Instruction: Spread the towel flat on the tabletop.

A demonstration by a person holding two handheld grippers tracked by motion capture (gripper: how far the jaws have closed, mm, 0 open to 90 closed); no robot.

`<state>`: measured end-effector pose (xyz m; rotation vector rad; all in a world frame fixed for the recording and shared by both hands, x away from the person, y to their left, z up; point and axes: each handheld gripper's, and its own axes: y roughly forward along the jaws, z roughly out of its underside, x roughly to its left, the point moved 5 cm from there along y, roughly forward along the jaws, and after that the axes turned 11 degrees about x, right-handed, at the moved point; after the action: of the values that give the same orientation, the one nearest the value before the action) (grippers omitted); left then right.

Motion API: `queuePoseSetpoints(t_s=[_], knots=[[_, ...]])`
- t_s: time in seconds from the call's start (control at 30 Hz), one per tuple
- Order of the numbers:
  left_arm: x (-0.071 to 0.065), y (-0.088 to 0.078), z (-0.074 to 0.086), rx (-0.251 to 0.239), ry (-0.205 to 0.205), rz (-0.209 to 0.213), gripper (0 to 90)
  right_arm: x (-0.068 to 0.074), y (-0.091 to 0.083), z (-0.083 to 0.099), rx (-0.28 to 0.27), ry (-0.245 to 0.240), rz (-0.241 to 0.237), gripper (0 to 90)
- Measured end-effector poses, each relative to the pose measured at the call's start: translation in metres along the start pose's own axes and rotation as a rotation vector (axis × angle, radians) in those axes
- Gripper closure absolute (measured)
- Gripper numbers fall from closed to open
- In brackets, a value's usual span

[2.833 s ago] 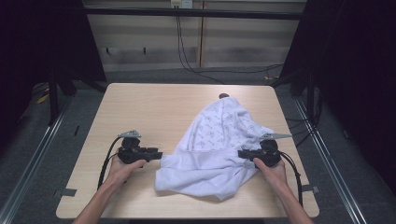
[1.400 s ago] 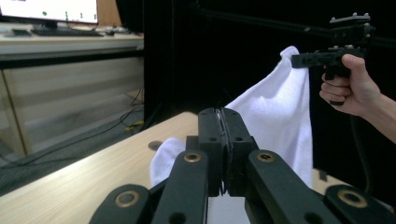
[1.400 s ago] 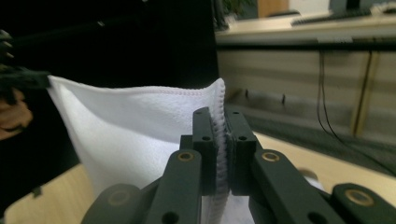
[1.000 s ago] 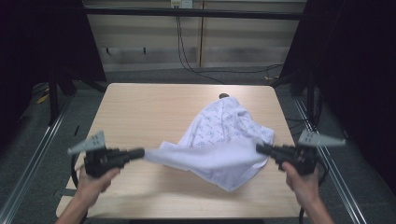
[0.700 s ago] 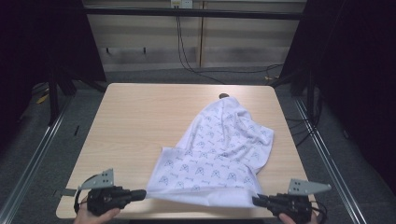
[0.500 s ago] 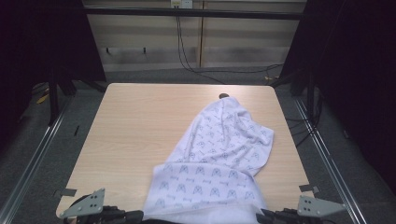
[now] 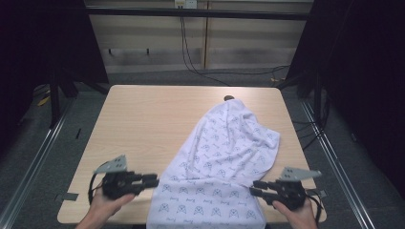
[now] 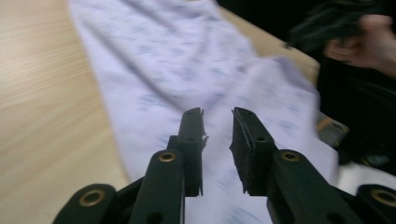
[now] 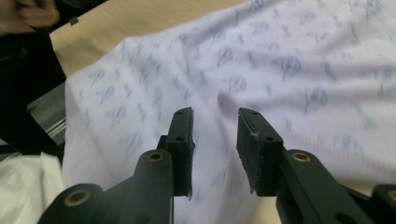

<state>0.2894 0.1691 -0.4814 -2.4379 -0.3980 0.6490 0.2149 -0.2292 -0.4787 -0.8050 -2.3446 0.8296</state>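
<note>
A white cloth with a small blue print (image 7: 224, 157) lies spread along the wooden table (image 7: 143, 119), from the far right down to the front edge, where its end hangs over. My left gripper (image 7: 154, 180) hovers just left of the cloth's near part, jaws open and empty. In the left gripper view the left gripper (image 8: 217, 135) points across the cloth (image 8: 187, 60). My right gripper (image 7: 254, 189) sits at the cloth's right near edge, also open. In the right gripper view the right gripper (image 9: 215, 135) has only the cloth (image 9: 280, 60) beyond it.
A small dark object (image 7: 229, 98) sits at the table's far edge, just behind the cloth's tip. Bare wood covers the left half of the table. Metal rails (image 7: 43, 157) run along the floor at both sides, and cables (image 7: 205, 67) lie behind the table.
Both grippers pulled the cloth's near edge toward the front of the table, spreading it flat. They have since let go, opened, and come back up beside the cloth.
</note>
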Motion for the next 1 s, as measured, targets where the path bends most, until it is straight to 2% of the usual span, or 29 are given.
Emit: queuePoseSetpoints(t_s=[0.07,0.1,0.13,0.17,0.2,0.27,0.3,0.33,0.37,0.4,0.43,0.53,0.6,0.7,0.77,0.8,0.87,0.9,0.93,0.97,1.0], knots=[[0.02,0.021,-0.007,0.044,-0.006,-0.056,74.1,-0.007,0.013,-0.019,0.005,-0.015,-0.013,68.1],[0.031,0.036,-0.01,0.09,-0.018,-0.067,74.3,-0.009,0.02,-0.024,0.019,-0.019,-0.023,68.1],[0.037,0.045,-0.012,0.111,-0.024,-0.061,74.1,-0.012,0.032,-0.03,0.044,-0.026,-0.026,67.8],[0.041,0.055,-0.014,0.121,-0.028,-0.075,74.2,-0.013,0.041,-0.033,0.066,-0.021,-0.037,67.3],[0.042,0.06,-0.014,0.139,-0.024,-0.07,75.0,-0.013,0.052,-0.034,0.094,-0.023,-0.061,66.5],[0.04,0.074,-0.011,0.2,0.002,-0.073,74.8,-0.011,0.064,-0.032,0.143,-0.023,-0.065,66.3],[0.038,0.078,-0.007,0.221,0.019,-0.078,74.7,-0.01,0.068,-0.029,0.166,-0.014,-0.055,67.8],[0.037,0.078,-0.007,0.212,0.015,-0.084,75.4,-0.01,0.07,-0.026,0.179,-0.016,-0.058,74.3],[0.037,0.076,-0.006,0.227,0.011,-0.09,76.4,-0.009,0.069,-0.024,0.178,-0.015,-0.058,82.4],[0.036,0.074,-0.004,0.231,0.031,-0.113,78.3,-0.008,0.064,-0.023,0.164,-0.009,-0.029,86.8],[0.035,0.072,-0.002,0.24,0.051,-0.127,80.1,-0.008,0.057,-0.021,0.149,0.001,-0.019,87.6],[0.027,0.06,0.01,0.255,0.068,-0.152,83.1,-0.01,0.027,-0.015,0.074,0.042,0.036,88.2],[0.022,0.052,0.019,0.255,0.05,-0.161,83.3,-0.01,0.007,-0.006,0.031,0.066,0.053,88.3],[0.012,0.04,0.033,0.268,0.037,-0.131,83.5,-0.009,-0.015,0.013,0.008,0.096,0.078,88.2],[0.004,0.035,0.041,0.277,0.015,-0.082,83.6,-0.009,-0.024,0.024,0.011,0.116,0.108,88.2],[-0.002,0.033,0.045,0.281,0.022,-0.073,83.8,-0.008,-0.027,0.03,0.02,0.121,0.105,88.1],[-0.015,0.032,0.051,0.304,0.034,-0.037,83.6,-0.005,-0.031,0.038,0.052,0.129,0.137,87.9],[-0.021,0.031,0.054,0.313,0.039,-0.025,83.2,-0.004,-0.032,0.042,0.074,0.122,0.145,86.9],[-0.025,0.031,0.055,0.315,0.043,-0.017,80.2,-0.002,-0.032,0.046,0.109,0.14,0.143,84.1],[-0.029,0.029,0.056,0.319,0.06,0.001,77.1,-0.002,-0.033,0.048,0.115,0.145,0.148,82.3],[-0.03,0.029,0.055,0.304,0.058,0.009,75.8,-0.001,-0.035,0.052,0.114,0.151,0.156,79.8]])
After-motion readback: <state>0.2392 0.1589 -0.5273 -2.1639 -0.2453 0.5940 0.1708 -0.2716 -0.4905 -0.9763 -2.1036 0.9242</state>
